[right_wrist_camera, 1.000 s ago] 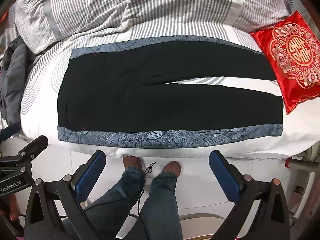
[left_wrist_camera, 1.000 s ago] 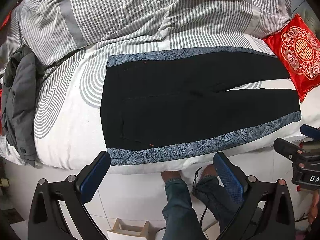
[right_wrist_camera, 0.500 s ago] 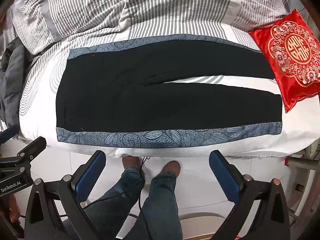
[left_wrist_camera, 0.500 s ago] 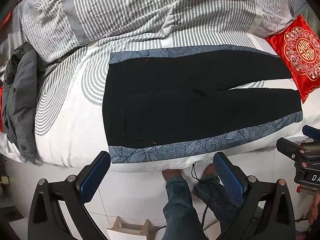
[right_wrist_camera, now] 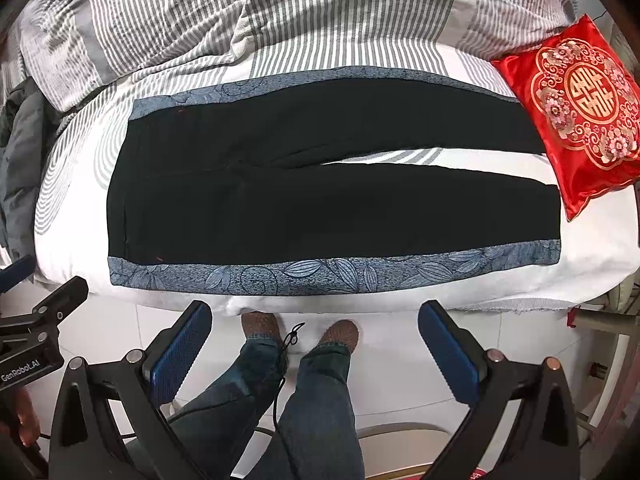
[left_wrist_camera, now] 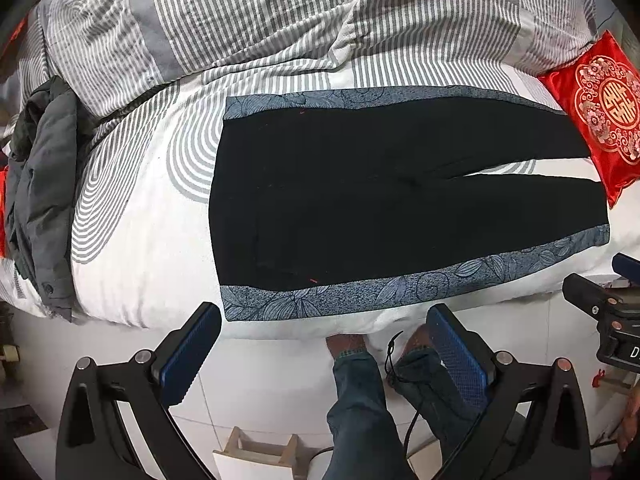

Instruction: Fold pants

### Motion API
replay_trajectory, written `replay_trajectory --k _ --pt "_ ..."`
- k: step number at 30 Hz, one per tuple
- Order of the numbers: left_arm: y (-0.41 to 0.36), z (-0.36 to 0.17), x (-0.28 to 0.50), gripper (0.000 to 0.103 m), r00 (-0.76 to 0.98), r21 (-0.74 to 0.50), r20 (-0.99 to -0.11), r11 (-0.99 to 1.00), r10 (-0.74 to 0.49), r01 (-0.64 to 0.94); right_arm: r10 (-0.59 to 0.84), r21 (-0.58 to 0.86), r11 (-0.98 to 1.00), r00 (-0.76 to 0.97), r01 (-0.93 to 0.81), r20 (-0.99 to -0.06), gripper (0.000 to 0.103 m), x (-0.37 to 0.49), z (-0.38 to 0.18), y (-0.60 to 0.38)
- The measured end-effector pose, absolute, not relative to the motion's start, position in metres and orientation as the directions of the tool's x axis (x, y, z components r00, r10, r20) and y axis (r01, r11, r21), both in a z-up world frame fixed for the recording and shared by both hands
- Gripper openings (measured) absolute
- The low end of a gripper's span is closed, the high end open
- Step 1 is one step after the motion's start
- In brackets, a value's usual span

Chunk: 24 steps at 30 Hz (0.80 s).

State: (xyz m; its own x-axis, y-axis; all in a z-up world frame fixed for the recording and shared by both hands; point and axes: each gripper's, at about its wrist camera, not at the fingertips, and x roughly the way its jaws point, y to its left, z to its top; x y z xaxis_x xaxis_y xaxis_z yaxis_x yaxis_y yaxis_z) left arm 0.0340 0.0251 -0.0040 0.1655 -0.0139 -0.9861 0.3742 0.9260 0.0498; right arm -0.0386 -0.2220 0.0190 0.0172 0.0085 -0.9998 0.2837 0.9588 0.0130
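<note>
Black pants [left_wrist_camera: 380,200] with blue-grey floral side bands lie flat on the bed, waist at the left, both legs running right with a narrow gap between them. They also show in the right wrist view [right_wrist_camera: 320,200]. My left gripper [left_wrist_camera: 320,320] is open and empty, held over the floor just in front of the bed edge near the waist end. My right gripper [right_wrist_camera: 316,316] is open and empty, held in front of the bed edge below the near leg.
A red embroidered cushion [right_wrist_camera: 580,108] lies at the leg ends. A striped duvet [left_wrist_camera: 280,12] is heaped behind the pants. Dark grey clothing [left_wrist_camera: 40,184] lies at the bed's left end. The person's legs [right_wrist_camera: 296,392] stand on the tiled floor [left_wrist_camera: 260,380].
Both views have crept slightly closer to the bed. The pants have not moved and both grippers stay open.
</note>
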Motion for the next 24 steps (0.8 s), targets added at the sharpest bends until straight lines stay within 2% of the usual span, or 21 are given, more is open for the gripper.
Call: replay_trajectory --k 24 --pt "0.0276 -0.0107 0.0344 0.103 0.145 0.038 -0.989 0.929 -0.017 0.367 0.028 0.026 0.952 -0.002 0.306 -1.0 0.103 -0.042 0.0107 -0.2243"
